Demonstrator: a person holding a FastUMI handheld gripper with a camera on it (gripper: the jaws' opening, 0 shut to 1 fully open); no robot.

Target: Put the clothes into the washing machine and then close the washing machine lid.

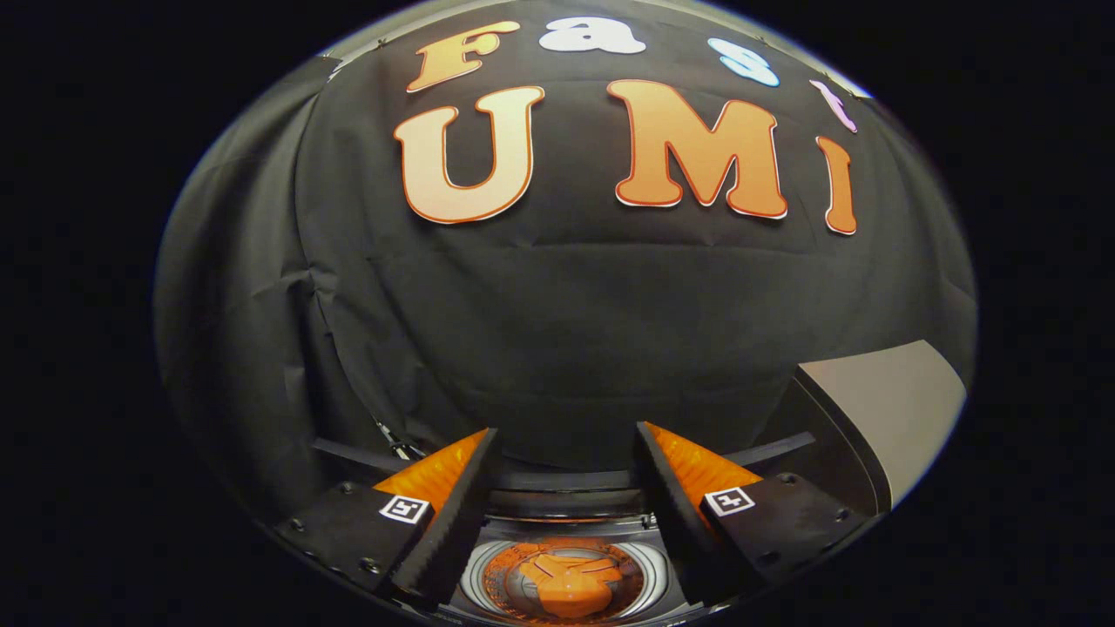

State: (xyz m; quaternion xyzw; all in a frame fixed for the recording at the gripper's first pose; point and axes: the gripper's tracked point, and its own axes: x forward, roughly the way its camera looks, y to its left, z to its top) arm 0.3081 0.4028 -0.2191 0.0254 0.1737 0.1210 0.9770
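The washer (566, 557) is cut off below, and the gripper (566, 461) with its spread, empty jaws covers its sides. The orange clothes (571, 582) in the drum are too small to make out. The raised lid (888, 409) is cut off at the right.

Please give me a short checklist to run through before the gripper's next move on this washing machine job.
1. Clothes in the drum: ok. An orange garment lies inside the washing machine drum, seen between the fingers.
2. Gripper empty: ok. Its fingers stand apart with nothing between them.
3. Lid closed: not ok. The grey lid stands raised, beyond the right-hand finger.
4. Garment clear of the drum rim: ok as far as visible; the near part of the rim is hidden.
5. Fingers lined up on the lid: not ok. They point over the drum, with the lid off to the side.
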